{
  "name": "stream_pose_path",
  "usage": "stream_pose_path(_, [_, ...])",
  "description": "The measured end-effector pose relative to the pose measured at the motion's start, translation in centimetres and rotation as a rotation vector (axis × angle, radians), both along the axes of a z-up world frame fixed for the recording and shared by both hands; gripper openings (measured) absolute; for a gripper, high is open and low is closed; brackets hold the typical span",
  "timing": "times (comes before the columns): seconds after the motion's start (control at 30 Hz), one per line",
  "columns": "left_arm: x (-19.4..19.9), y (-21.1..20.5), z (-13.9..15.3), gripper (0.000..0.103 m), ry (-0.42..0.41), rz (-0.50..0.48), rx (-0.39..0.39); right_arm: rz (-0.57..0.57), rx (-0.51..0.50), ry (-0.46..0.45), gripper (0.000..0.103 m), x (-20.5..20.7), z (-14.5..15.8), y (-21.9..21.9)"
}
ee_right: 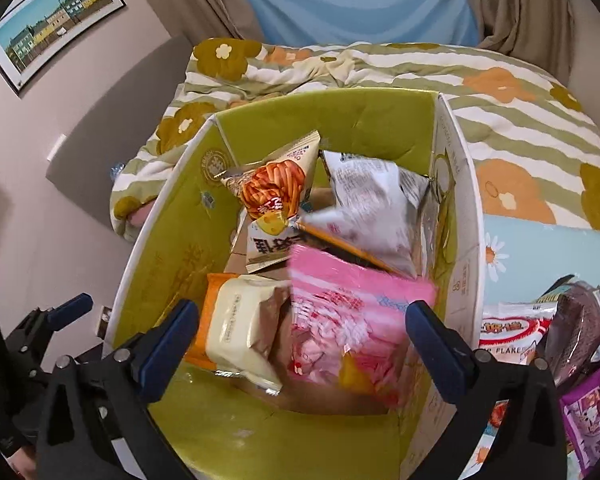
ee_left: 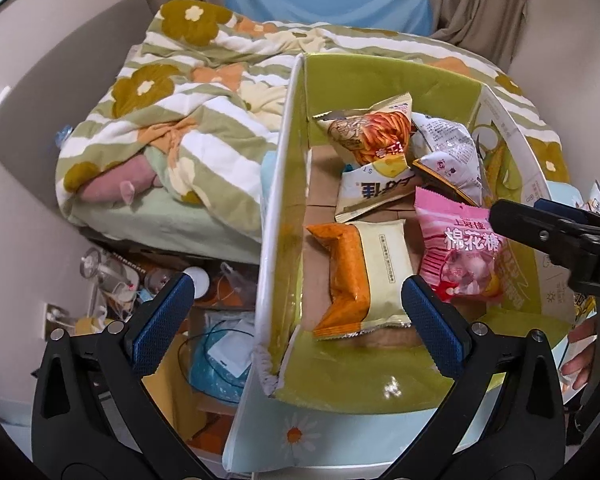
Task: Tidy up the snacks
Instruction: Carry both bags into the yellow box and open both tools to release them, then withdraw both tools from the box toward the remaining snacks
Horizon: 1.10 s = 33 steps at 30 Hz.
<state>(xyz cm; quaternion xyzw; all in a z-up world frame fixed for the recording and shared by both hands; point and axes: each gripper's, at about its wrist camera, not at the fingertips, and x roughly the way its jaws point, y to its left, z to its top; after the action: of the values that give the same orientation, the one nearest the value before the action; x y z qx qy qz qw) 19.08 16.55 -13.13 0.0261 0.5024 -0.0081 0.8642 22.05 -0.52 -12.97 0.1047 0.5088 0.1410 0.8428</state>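
An open cardboard box (ee_left: 284,160) with a green lining holds several snack packs. My left gripper (ee_left: 298,296) is open, its fingers straddling the box's left wall above an orange-and-cream pack (ee_left: 364,276). My right gripper (ee_right: 303,316) stands wide open over the box's right half. A pink marshmallow bag (ee_right: 352,308) lies blurred below and between its fingers, with no pad pressing on it. From the left wrist view, the pink bag (ee_left: 456,248) rests inside the box by the right gripper (ee_left: 540,232). Behind lie a noodle-print pack (ee_right: 276,184) and a silver pack (ee_right: 372,192).
A floral striped quilt (ee_left: 180,100) covers the bed behind the box. Loose snacks, a red-and-white pack (ee_right: 512,332) and a purple pack (ee_right: 592,404), lie outside the box on the right. Floor clutter (ee_left: 112,280) sits left of the box. A hand (ee_left: 580,352) shows at the right edge.
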Motion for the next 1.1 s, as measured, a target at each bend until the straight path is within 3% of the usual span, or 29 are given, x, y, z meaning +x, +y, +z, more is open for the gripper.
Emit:
stream_pose_path(0.23, [-0.8, 0.2, 1.5, 0.103, -0.034, 0.009, 0.003, -0.004, -0.011, -0.036, 0.103, -1.2, 1.5, -0.2])
stream_pose_path(0.5, [-2.1, -1.0, 4.6, 0.103, -0.112, -0.032, -0.016, -0.014, -0.03, -0.108, 0.103, -4.2, 5.5, -1.3])
stream_pose_path(0.77, [-3.2, -4.5, 7.9, 0.103, -0.178, -0.167, -0.063, -0.142, -0.048, -0.181, 0.103, -8.6, 9.7, -5.0])
stream_pose_path(1.1, [-5.3, -13.5, 10.1, 0.103, -0.23, -0.375, -0.087, -0.307, -0.094, -0.243, 0.103, -15.4, 13.7, -14.6])
